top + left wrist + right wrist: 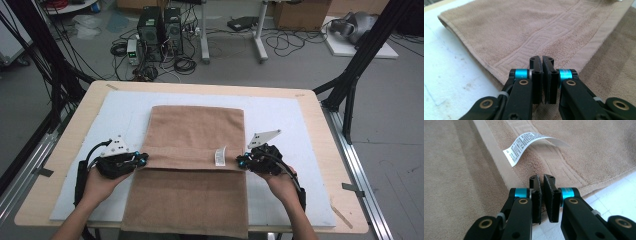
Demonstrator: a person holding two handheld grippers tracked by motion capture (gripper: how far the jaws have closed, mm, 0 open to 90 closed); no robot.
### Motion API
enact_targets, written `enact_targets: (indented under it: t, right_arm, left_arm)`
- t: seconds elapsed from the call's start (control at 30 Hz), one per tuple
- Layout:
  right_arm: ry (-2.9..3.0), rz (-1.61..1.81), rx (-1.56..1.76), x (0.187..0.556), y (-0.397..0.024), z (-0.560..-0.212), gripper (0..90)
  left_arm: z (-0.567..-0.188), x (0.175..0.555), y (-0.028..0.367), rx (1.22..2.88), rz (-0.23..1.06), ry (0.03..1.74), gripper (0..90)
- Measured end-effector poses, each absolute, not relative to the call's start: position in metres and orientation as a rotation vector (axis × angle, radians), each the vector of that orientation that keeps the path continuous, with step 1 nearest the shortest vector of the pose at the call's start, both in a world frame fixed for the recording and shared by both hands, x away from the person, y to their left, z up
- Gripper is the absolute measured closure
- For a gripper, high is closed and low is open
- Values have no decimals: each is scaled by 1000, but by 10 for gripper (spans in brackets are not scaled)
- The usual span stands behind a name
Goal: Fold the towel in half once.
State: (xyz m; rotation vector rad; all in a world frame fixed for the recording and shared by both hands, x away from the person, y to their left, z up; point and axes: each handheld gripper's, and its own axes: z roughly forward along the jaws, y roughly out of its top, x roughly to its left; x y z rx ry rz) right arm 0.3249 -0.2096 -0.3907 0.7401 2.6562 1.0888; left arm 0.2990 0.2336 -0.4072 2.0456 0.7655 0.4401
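While the person's forearms reach in from six o'clock, a brown towel (192, 165) lies down the middle of the white mat (280, 120) that covers the light wooden table (320, 135). Its far half is doubled back toward the person, so the hemmed end runs straight across the lower layer, from about nine o'clock to three o'clock of the towel. The near end hangs a little past the table's front edge.

At nine o'clock the left gripper (143, 160) sits at the left corner of that folded end. From the left gripper view (542, 61) its jaws are pressed together with barely a slit between them, right over the towel's hem beside the woven key-pattern band (536, 40); I cannot tell whether any cloth is caught in them. At three o'clock the right gripper (240, 161) meets the opposite corner. In the right gripper view (541, 180) its jaws are likewise clenched nearly flat, at the corner where towel gives way to mat, and again a pinch of fabric cannot be made out. A white care label (524, 143) curls up from the hem toward twelve o'clock of those jaws.

Beyond the table, computer towers (160, 32) and loose cables (185, 62) sit on the grey floor.
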Motion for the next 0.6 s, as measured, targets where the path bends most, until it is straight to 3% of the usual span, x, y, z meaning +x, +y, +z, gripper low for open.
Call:
enact_targets:
  t: [0.6]
  right_arm:
    - [2648, 1161, 642, 300, -208, -372, 844]
  left_arm:
    - [-392, 279, 244, 2032, 461, 739, 862]
